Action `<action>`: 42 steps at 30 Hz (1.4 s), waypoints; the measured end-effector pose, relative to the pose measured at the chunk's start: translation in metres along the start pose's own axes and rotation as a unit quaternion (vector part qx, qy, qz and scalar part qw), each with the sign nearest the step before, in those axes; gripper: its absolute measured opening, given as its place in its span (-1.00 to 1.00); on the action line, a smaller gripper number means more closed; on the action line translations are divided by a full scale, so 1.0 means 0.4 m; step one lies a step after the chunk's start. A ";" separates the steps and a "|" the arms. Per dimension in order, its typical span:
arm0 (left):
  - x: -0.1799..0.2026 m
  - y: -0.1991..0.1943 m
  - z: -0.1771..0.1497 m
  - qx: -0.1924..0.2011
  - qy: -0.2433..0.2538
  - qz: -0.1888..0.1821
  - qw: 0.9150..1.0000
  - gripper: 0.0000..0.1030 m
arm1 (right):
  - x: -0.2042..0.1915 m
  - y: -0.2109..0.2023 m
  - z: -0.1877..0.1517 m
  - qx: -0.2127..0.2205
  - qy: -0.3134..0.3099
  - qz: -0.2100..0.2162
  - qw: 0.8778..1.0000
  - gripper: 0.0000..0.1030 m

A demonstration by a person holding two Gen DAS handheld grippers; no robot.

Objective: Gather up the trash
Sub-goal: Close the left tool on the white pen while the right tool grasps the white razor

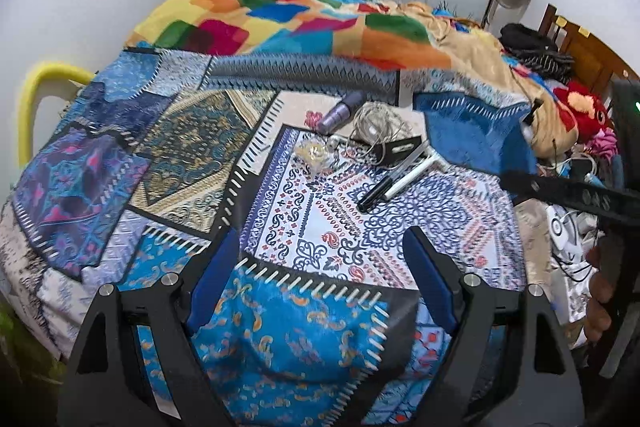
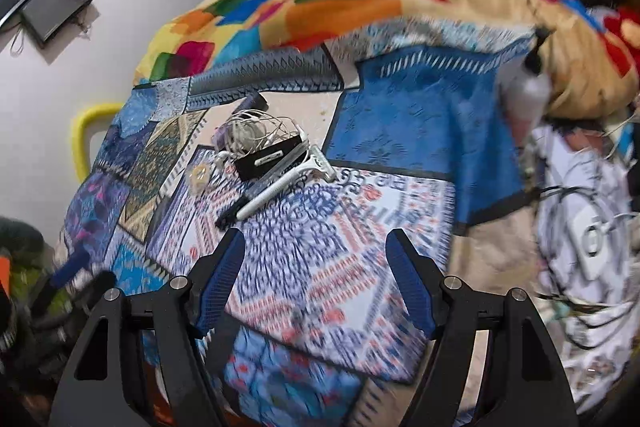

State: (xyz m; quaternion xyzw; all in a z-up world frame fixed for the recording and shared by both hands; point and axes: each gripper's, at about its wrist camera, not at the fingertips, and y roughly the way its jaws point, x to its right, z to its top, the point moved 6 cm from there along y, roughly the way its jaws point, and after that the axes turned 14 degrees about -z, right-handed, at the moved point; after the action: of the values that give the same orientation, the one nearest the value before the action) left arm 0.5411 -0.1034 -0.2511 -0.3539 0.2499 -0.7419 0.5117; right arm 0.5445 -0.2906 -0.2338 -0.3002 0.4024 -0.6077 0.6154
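Though blurred — both tools [image 1: 320, 239] [image 2: 316, 243] agape.

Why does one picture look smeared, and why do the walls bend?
Right wrist view: motion blur smears the bedspread and the clutter at right, though the razor stays readable. Left wrist view: sharper, pens crisp. Both: fisheye lens curves the walls and darkens the corners.

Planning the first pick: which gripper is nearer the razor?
Right, slightly. The right gripper hangs open just below the razor; the left gripper is open too, farther back.
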 end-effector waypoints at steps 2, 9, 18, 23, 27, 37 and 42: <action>-0.009 0.030 -0.002 -0.004 0.002 0.000 1.000 0.61 | -0.014 0.055 0.019 -0.019 0.018 0.015 1.000 0.21; -0.020 0.130 -0.009 -0.025 0.015 -0.021 0.999 0.18 | -0.046 0.192 0.054 -0.066 0.070 0.034 0.995 -0.07; -0.019 0.223 0.009 -0.046 0.017 -0.061 0.997 -0.16 | -0.086 0.181 0.044 -0.006 -0.004 -0.036 0.999 -0.19; 0.002 0.278 0.037 -0.059 0.022 -0.090 0.994 -0.27 | -0.076 0.171 0.024 -0.020 -0.050 -0.033 0.998 -0.82; 0.025 0.308 0.059 -0.056 0.052 -0.086 0.993 -0.30 | -0.031 0.166 0.015 -0.034 -0.037 -0.013 0.999 -0.83; 0.075 0.320 0.051 -0.074 0.055 -0.126 0.988 -0.70 | 0.050 0.094 0.023 -0.026 -0.006 0.013 1.000 -0.32; 0.108 0.280 -0.015 -0.088 0.057 -0.116 0.988 -0.76 | 0.016 0.090 0.002 -0.038 -0.010 0.025 0.999 -0.32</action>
State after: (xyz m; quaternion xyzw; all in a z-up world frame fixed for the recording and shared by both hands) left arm 0.5917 -0.1833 -0.3253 -0.3811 0.3001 -0.7906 0.3736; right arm 0.5631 -0.2940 -0.2651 -0.3196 0.4265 -0.5732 0.6224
